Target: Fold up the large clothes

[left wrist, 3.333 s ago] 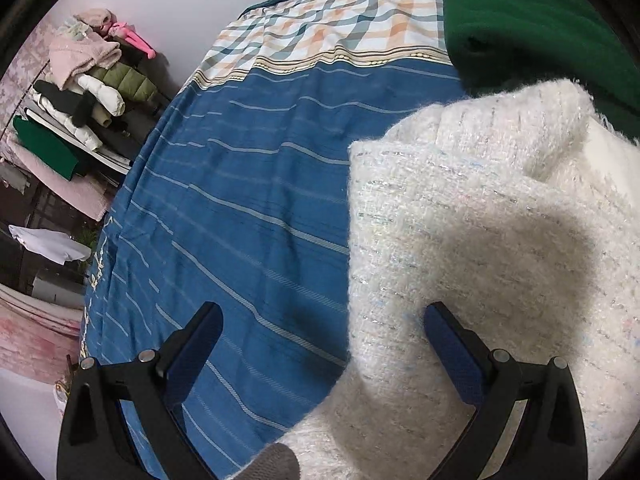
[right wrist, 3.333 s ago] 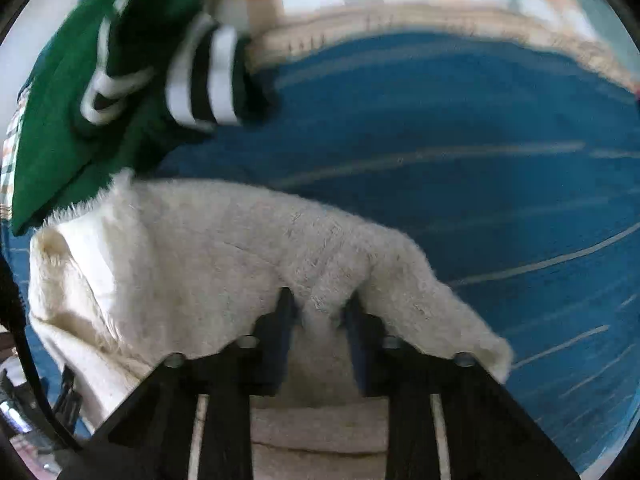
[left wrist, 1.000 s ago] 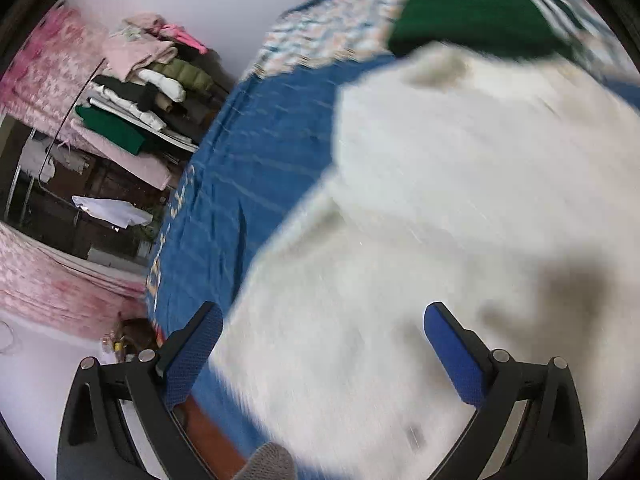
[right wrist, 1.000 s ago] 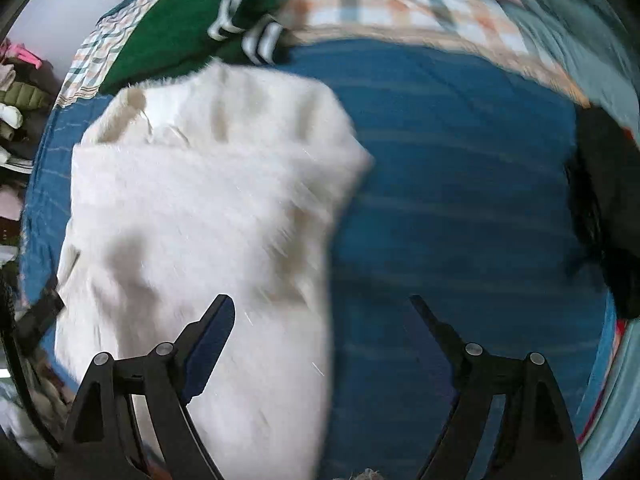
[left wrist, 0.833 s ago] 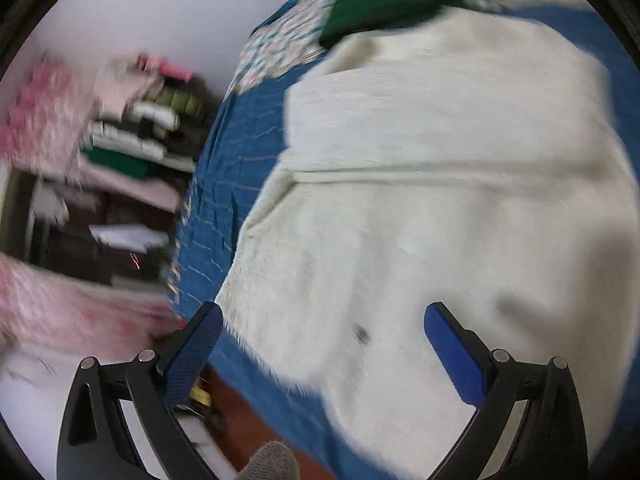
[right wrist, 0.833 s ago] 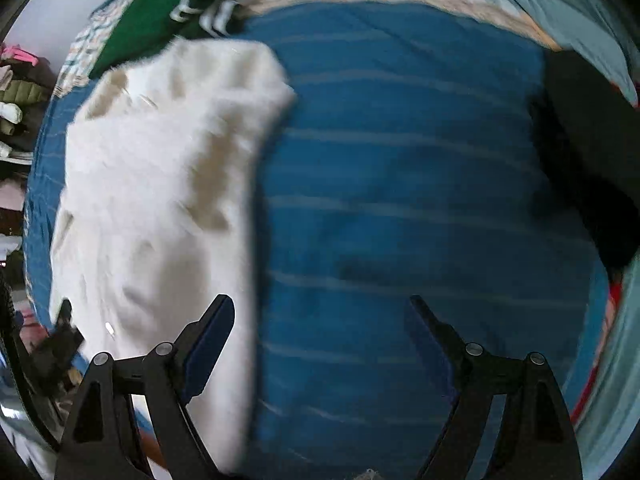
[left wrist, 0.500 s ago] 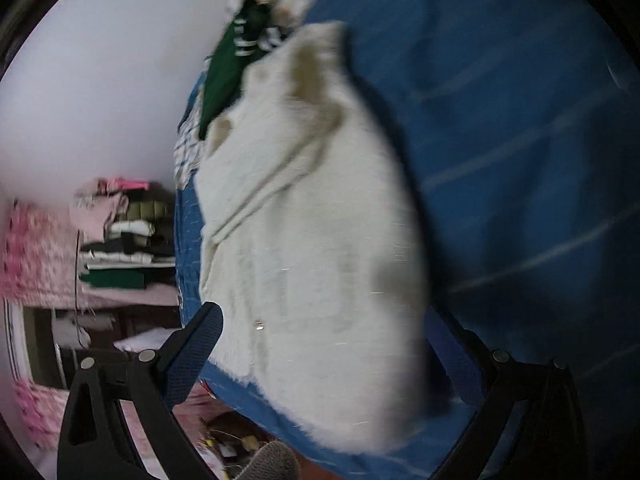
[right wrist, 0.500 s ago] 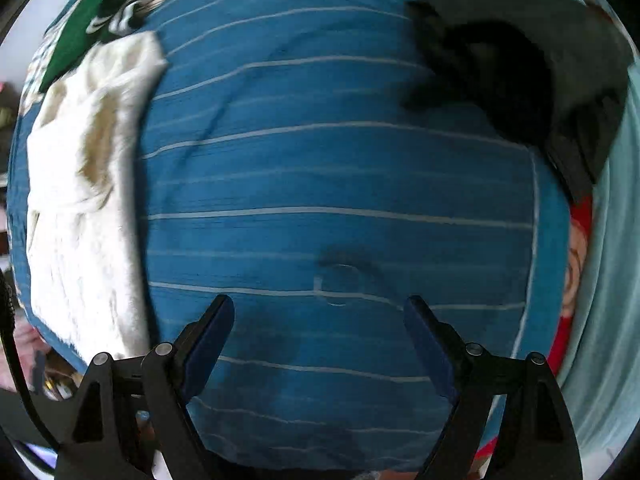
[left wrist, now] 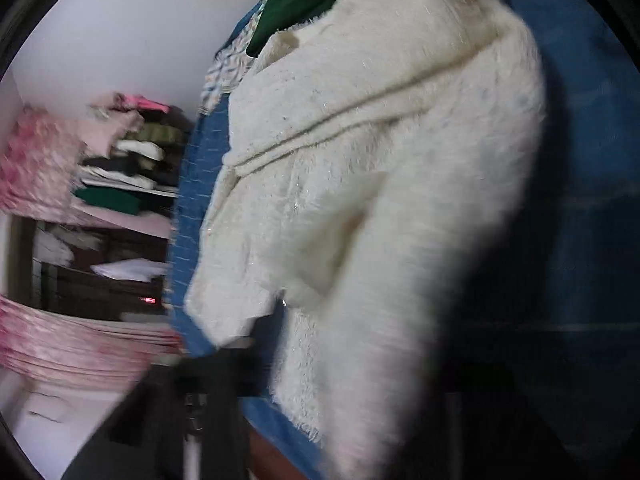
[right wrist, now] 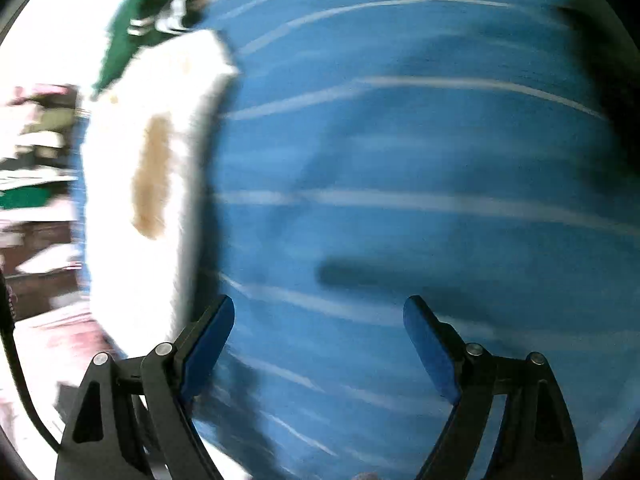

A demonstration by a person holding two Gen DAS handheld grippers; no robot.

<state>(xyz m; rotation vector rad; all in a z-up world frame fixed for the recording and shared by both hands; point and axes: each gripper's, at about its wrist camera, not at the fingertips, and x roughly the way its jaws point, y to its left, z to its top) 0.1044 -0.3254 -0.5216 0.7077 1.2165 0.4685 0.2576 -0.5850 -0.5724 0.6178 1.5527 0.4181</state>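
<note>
The cream sweater (left wrist: 372, 184) lies folded on the blue striped bedcover (right wrist: 400, 152), along the bed's left-hand side. Its fringed lower hem reaches the near edge of the bed; its outer side runs just inside the bed's side edge, with a thin strip of bedcover showing beyond it. A green garment (left wrist: 298, 4) with striped cuffs touches the sweater's far end. Past the side edge of the bed from the sweater stand shelves of stacked clothes (left wrist: 124, 164).

To the other side of the sweater, the right wrist view shows a broad stretch of bare bedcover. A dark item (right wrist: 604, 92) sits at the far right margin, too blurred to identify.

The right tool (right wrist: 318, 344) hovers above the open bedcover beside the sweater, fingers spread wide, gripping nothing. The left tool's fingers are lost in dark blur low in its own view; its opening cannot be determined.
</note>
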